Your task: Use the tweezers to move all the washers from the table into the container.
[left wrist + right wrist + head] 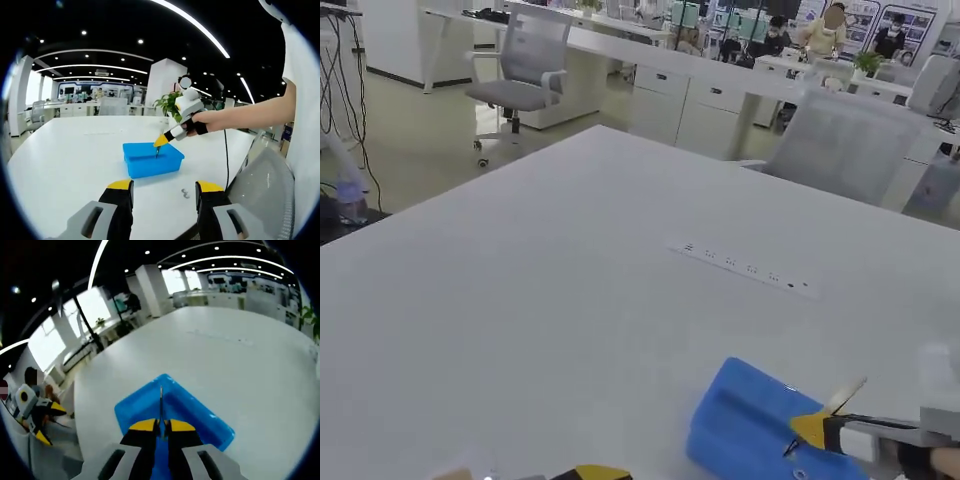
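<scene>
Progress: under way, not complete.

- Left gripper (165,185): in its own view the jaws rise from the bottom edge, spread wide, with nothing between them but bare table (520,300). It holds nothing.
- Washers (185,193): in the left gripper view they lie on the table low and just right of centre, near the inner side of the right-hand jaw. They sit in front of the container and apart from it. These are not yet moved.
- Container (150,169): a blue open tray at the centre of the left gripper view and at the lower right of the head view. Whether any washers lie inside cannot be told, as the floor is partly hidden and the parts are too small.
- Right gripper (163,426): in its own view the jaws are closed tight on the tweezers (161,397). The tweezers point forward, with their tips over the container's interior. Whether the tips carry a washer cannot be told.

Judgement: a delivery to the container appears to be in hand, and at least the washers on the table are left to do.

Count:
- Container: one.
- Tweezers: one pair.
- Grippers: two.
- Washers on the table: apparently two, lying just beside each other. They are small, so the figure is tentative.
</scene>
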Tool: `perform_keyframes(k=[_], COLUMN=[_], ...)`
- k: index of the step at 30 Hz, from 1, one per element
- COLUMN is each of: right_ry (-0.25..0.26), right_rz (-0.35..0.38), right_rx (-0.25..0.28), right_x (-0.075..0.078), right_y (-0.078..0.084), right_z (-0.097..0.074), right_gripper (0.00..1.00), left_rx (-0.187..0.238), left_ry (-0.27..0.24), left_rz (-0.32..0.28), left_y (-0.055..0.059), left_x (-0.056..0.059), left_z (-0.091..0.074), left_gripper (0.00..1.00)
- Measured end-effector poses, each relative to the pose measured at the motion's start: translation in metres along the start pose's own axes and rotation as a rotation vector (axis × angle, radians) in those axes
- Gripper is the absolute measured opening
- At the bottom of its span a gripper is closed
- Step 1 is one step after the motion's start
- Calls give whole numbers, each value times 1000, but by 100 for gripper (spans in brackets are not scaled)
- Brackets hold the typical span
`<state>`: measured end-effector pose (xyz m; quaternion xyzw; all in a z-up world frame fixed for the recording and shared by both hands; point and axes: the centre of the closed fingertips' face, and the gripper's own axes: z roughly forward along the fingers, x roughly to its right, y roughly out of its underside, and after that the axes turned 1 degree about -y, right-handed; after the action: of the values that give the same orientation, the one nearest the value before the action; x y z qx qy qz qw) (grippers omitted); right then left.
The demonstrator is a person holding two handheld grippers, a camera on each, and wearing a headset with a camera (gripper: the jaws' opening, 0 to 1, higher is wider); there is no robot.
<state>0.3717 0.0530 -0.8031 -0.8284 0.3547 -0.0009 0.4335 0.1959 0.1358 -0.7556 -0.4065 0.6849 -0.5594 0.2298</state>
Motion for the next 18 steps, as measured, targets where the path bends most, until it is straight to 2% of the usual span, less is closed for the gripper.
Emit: perform_keyframes(k=[1,12,18], right_ry=[4,20,28], right_rz=[-1,-31,-82], right_rx=[-4,-38,-26], right_x=[6,9,10], right_y=[0,10,10], right_z=[3,16,17], right_gripper=[5,5,5], left_rx=[0,2,3], left_ry=[0,-1,-1], left_rz=[0,-1,-1], left_y=[0,1,1], left_x=[0,-1,-1], left_z=[0,-1,0], left_gripper=[48,48,48])
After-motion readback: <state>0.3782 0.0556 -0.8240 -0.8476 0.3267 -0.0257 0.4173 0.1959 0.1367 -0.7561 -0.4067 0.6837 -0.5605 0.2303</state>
